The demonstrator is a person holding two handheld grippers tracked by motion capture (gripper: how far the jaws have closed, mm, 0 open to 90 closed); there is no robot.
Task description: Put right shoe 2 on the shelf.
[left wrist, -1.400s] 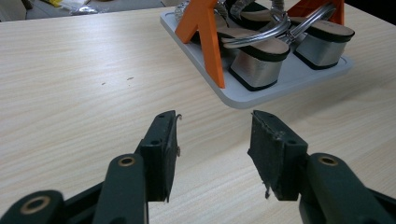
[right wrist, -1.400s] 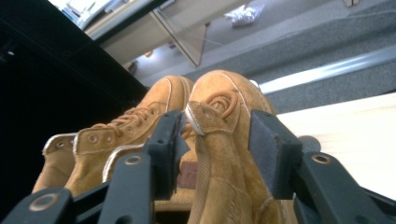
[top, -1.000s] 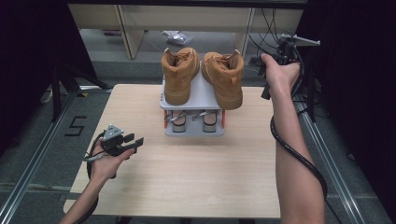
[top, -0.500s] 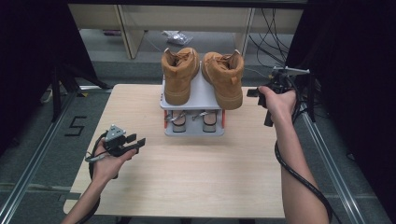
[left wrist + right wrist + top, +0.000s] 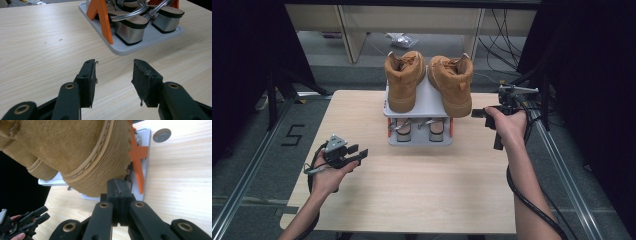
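Note:
Two tan suede boots, one on the left point(image 5: 404, 80) and one on the right point(image 5: 452, 82), stand heel-forward on the top shelf of a small grey rack point(image 5: 421, 106). A pair of silver block-heel sandals point(image 5: 404, 130) sits on its lower plate point(image 5: 150, 40). My right gripper point(image 5: 478, 113) is shut with nothing in it, its tips point(image 5: 117, 187) just short of the right boot's ribbed sole point(image 5: 100, 172). Near the table's front left, my left gripper point(image 5: 354, 154) is held open and empty point(image 5: 113, 82), pointing at the sandals point(image 5: 130, 27).
The rack has orange side supports point(image 5: 102, 17) and stands at the far middle of the wooden table point(image 5: 422, 190). A round grey disc point(image 5: 162, 135) is set in the tabletop beside the rack. Cables trail from both grippers. Dark floor and metal rails point(image 5: 242, 190) flank the table.
My right hand has come down and inward from high at the right to beside the right boot's heel. The left gripper has stayed put.

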